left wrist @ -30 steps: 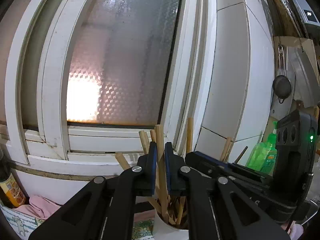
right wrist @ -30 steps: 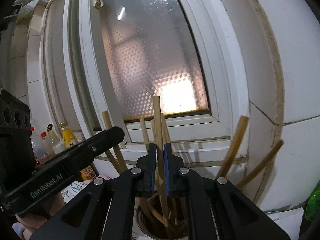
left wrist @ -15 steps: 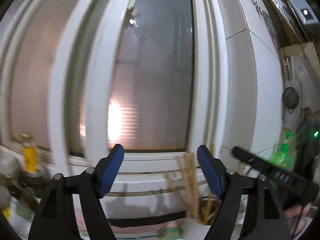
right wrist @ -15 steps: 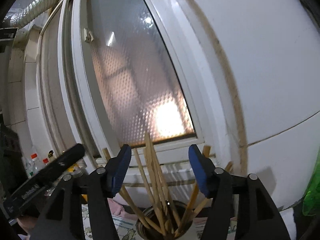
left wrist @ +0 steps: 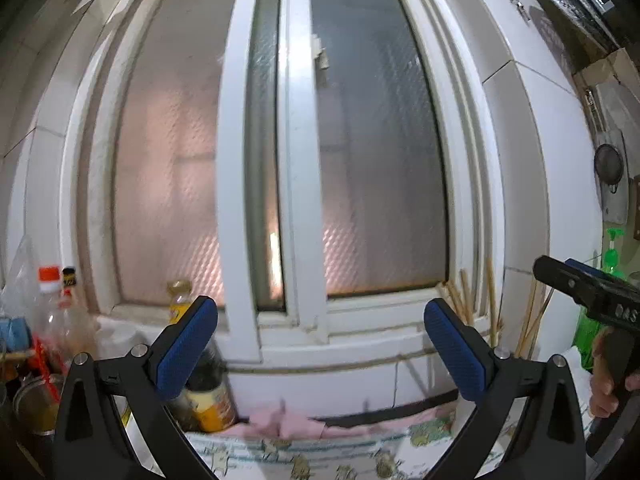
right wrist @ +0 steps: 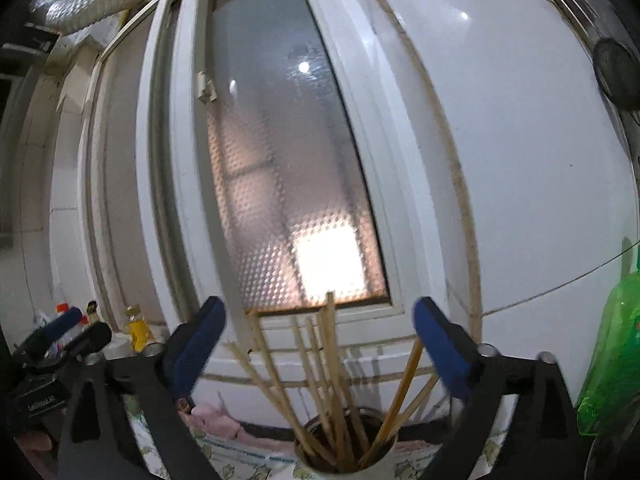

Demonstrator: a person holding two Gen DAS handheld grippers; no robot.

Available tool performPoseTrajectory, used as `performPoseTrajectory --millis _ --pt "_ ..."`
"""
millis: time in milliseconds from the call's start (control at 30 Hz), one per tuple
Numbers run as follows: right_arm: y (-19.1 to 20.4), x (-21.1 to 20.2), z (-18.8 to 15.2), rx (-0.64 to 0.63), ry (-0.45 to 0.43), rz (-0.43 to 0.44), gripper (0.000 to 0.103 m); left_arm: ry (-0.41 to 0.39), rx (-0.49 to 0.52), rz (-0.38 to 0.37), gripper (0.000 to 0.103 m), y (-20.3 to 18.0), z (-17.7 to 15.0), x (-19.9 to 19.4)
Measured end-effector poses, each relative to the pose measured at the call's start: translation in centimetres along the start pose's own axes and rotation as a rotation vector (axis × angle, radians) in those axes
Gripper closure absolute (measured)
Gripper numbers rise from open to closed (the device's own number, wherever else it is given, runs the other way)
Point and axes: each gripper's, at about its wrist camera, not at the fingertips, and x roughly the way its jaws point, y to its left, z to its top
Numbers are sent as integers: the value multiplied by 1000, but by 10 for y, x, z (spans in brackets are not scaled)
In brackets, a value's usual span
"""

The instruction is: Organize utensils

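Note:
Several wooden chopsticks [right wrist: 320, 372] stand upright in a white cylindrical holder [right wrist: 372, 466] at the bottom of the right wrist view, below my right gripper [right wrist: 318, 346], which is open and empty with its blue pads wide apart. My left gripper [left wrist: 320, 344] is open and empty too, facing the window sill. In the left wrist view the chopsticks [left wrist: 472, 304] show to the right, partly behind the right finger, with the right gripper's black body [left wrist: 592, 300] and the hand that holds it further right.
A frosted window [left wrist: 360, 160] and white tiled wall fill the background. Sauce bottles [left wrist: 52, 312] and a yellow-labelled jar [left wrist: 208, 396] stand at the left. A green spray bottle [right wrist: 612, 352] is at the right. A pink cloth [left wrist: 288, 424] lies on a patterned mat [left wrist: 320, 456].
Both grippers were shut on chopsticks a second ago. Both have opened, let the chopsticks go into the holder and pulled back; the left gripper has swung left, away from the holder.

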Motion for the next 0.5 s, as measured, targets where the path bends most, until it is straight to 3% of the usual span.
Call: performPoseTrajectory --millis 267,500 --pt "32 -19 -43 -122 19 -38 0 70 -46 8 0 13 -55 9" --pt "31 -8 -89 -146 45 -104 0 151 -100 35 0 17 -97 28"
